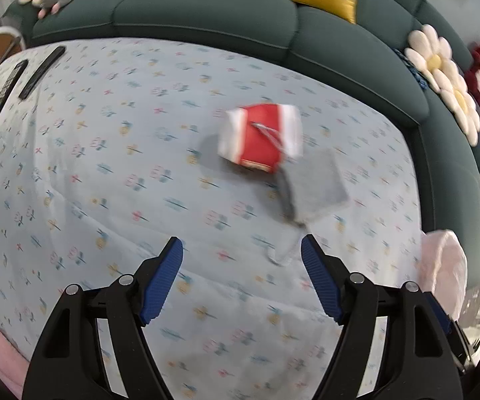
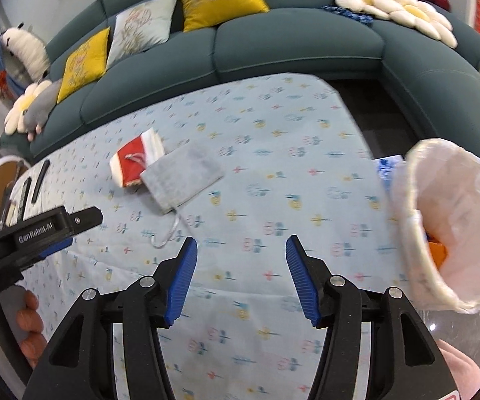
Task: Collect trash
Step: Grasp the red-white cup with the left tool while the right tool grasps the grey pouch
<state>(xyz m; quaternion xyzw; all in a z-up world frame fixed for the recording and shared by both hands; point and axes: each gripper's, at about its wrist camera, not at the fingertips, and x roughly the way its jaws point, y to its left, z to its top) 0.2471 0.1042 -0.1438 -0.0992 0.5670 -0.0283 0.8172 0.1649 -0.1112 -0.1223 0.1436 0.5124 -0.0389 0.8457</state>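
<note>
Left gripper [image 1: 241, 250] and right gripper [image 2: 240, 246] hovered over flowered tablecloth [image 2: 306, 133], jaws apart, empty. Beyond: grey pouch [image 2: 181, 175] overlapping red-white packet [image 2: 136, 160], mid-table. Lined bin [image 2: 453, 223] at table's right edge, orange scrap [image 2: 437, 252] inside. Green sofa [image 2: 290, 46] behind.

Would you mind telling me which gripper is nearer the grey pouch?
Left. The left gripper is just short of the grey pouch; the right gripper hangs back, rightward.
</note>
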